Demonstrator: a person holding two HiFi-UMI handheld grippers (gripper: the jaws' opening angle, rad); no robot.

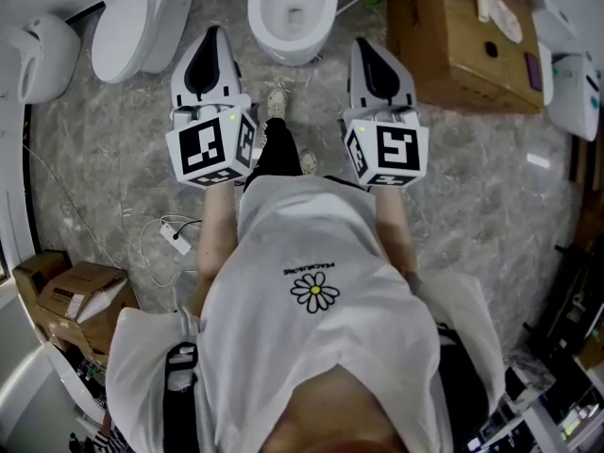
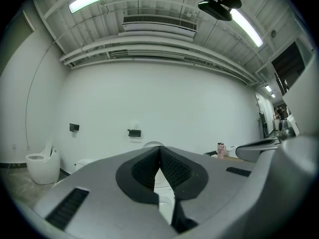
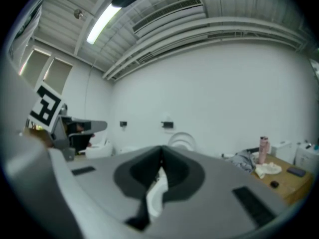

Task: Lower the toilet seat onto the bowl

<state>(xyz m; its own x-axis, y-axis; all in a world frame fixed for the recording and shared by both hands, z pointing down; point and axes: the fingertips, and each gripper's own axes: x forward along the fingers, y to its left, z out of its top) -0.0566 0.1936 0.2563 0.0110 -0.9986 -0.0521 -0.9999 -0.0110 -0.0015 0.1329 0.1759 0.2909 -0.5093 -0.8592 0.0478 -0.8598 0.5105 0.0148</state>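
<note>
While held out ahead of the body, side by side and aimed toward the toilet: left gripper point(image 1: 215, 34) and right gripper point(image 1: 363, 45), both with jaws pressed fully together and gripping nothing. Checked in each gripper view: dark ribbed pads point(image 2: 172, 168) closed to a thin seam at the tip, with only white porcelain showing through the slit lower down.

Framed in the head view on either side of the bowl point(image 1: 293, 12), left gripper off its left flank, right gripper off its right flank. Apart from it, not touching.

Bowl open to the camera, rim and inner well exposed. Toilet seat point(image 3: 182, 139) not down: seen in the right gripper view as a rounded white oval standing upright behind the bowl, close to the white wall point(image 3: 214, 93). Cannot separate seat from lid there.

Beyond the toilet:
- second toilet point(image 1: 132, 22) to the left, on the same marbled floor point(image 1: 113, 159)
- cardboard box point(image 1: 453, 45) to the right, serving as a surface for cloths and small items
- pink bottle point(image 3: 262, 151) upright on that side
- two small dark fittings point(image 2: 133, 132) on the wall

Nearer the body: shoes point(image 1: 276, 104) between the grippers, white shirt point(image 1: 314, 291) with a daisy print, power strip point(image 1: 176, 237) with its cable on the floor at left, more cartons point(image 1: 75, 291) at lower left.
</note>
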